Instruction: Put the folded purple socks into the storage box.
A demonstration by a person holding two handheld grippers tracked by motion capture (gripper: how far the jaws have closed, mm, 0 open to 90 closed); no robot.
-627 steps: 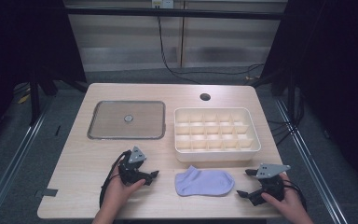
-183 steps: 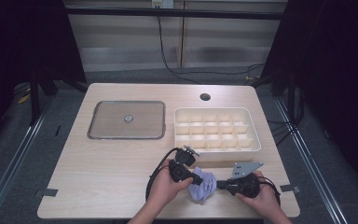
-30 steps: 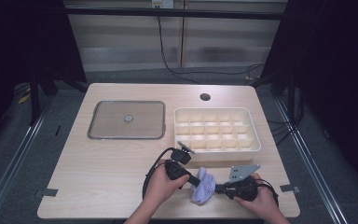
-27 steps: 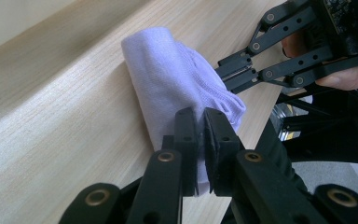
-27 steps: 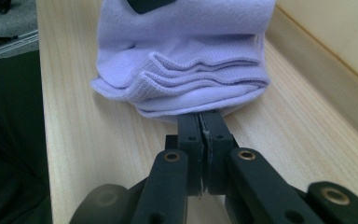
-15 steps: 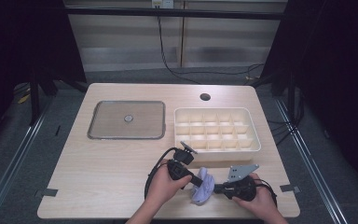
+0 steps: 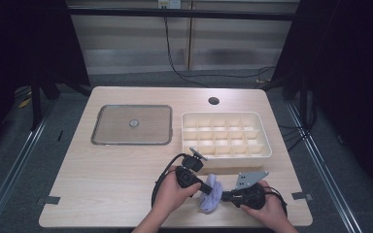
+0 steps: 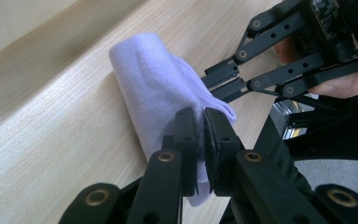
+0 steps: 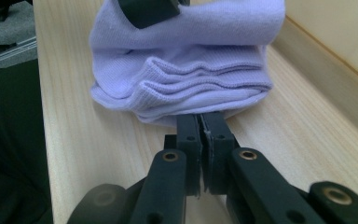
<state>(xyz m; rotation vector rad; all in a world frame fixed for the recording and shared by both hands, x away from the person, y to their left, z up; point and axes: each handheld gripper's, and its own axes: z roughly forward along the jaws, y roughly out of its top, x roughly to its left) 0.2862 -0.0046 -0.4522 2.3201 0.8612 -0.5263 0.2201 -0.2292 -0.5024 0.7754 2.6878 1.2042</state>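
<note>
High view: we see a folded lilac sock (image 7: 212,193) lying near the front edge of the worktop (image 7: 102,194), toward its right front corner and just in front of the white compartment box (image 7: 226,134). The left gripper (image 7: 205,188) reaches the sock from the left and the right gripper (image 7: 224,196) from the right, each held in one hand. A grey lidded tray (image 7: 131,124) sits well apart, at the rear left part of the worktop, and a round hole (image 7: 213,101) lies near the rear edge.

Left gripper view: we see the left gripper (image 8: 200,135) with its jaws together, pinching an edge of the sock (image 8: 154,88), which rests on the wood in a rolled bundle. The right gripper (image 8: 216,81) meets the far side of the same bundle.

Right gripper view: we see the right gripper (image 9: 200,123) with its jaws pressed together on the lowest layer of the sock (image 9: 186,51), whose ribbed folds stack above them. A black jaw of the left gripper (image 9: 147,10) touches the top of the bundle. The box wall (image 9: 335,42) runs beside the sock.
</note>
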